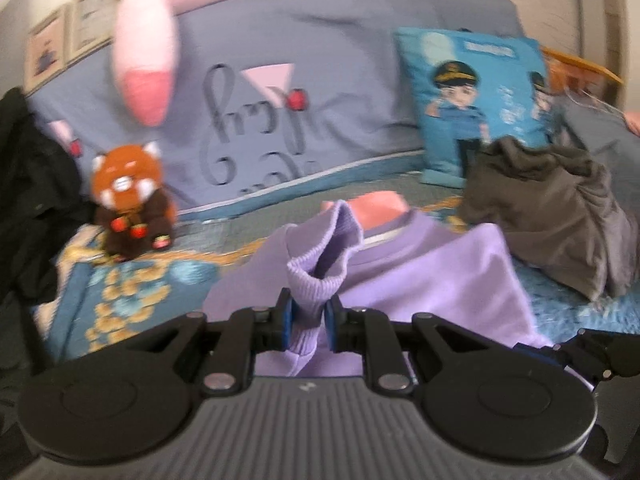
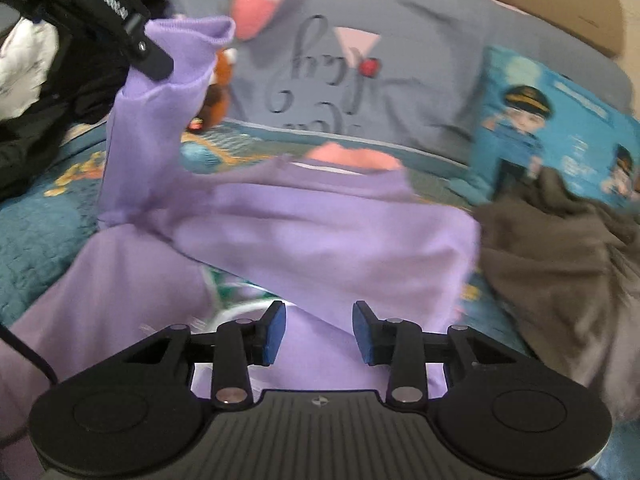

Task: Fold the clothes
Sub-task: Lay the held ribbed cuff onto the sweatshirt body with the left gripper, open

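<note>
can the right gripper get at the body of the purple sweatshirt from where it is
Probably yes. The right gripper is open and empty, with the purple sweatshirt lying right ahead of its fingers and nothing between. The left gripper holds the cuff up off to the side, clear of the way.

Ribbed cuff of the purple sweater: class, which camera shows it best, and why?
The left wrist view: the ribbed cuff fills the centre, pinched by the left gripper. The right wrist view shows the cuff far off, blurred, lifted on its sleeve.
</note>
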Motion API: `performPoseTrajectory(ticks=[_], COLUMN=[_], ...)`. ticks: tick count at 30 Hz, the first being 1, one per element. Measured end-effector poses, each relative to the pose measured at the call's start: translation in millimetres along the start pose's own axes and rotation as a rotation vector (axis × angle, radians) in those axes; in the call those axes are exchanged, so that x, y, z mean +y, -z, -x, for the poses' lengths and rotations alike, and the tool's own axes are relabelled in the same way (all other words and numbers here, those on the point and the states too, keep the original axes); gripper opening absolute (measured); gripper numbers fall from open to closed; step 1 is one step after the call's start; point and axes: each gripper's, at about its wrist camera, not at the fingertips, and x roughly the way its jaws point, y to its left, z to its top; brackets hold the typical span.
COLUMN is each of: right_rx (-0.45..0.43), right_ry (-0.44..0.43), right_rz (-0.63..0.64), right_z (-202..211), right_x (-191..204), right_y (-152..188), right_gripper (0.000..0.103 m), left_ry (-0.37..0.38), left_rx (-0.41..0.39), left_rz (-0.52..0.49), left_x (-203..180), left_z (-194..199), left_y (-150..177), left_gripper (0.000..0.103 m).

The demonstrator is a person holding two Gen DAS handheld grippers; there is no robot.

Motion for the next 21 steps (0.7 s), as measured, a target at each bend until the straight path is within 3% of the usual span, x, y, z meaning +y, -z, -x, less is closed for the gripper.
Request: performPoseTrajectory(ticks=[9, 21], right_rx=[-0.030, -0.042], right_ry=[0.068, 0.058], right_rz=[-0.136, -0.306], right_z=[22, 23], right_x=[-55, -88], right_y=[25, 33], right_gripper=[0.037, 0.039], left_ry=[0.072, 0.033], left_rx=[0.052, 0.132], left_rz=[-0.045, 0.037], left_x=[-89, -126], left_z=[-27, -52], left_y=[-9, 2], left_gripper=[0.018, 0.018])
